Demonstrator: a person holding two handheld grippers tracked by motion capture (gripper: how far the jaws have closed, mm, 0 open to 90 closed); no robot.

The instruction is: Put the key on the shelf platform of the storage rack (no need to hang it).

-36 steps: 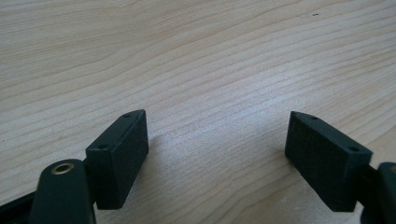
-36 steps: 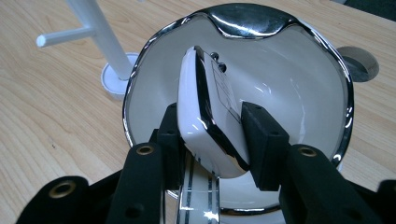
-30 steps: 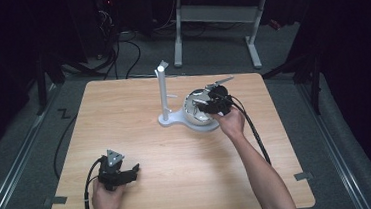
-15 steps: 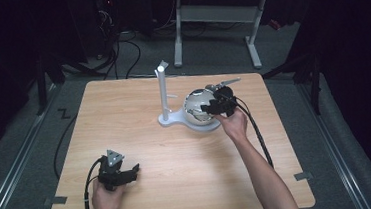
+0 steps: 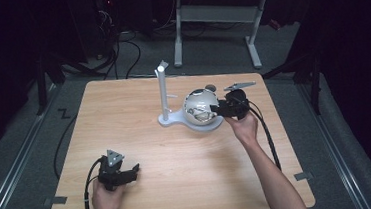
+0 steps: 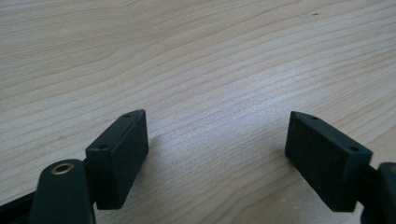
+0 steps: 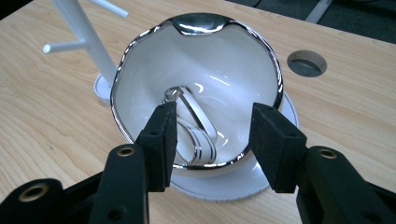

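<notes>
Bowl: near rim partly hidden behind the right gripper pads; contents, looping silver-edged bands, not identifiable. Saucer mostly covered by the bowl, visible from 3 to 6 o'clock. Stand cut off at 11 o'clock. Left gripper body cropped at 6 o'clock. Both forearms cropped at 6 o'clock in the high view.

A white, silver-rimmed bowl holding bracelets sits on a white saucer.
</notes>
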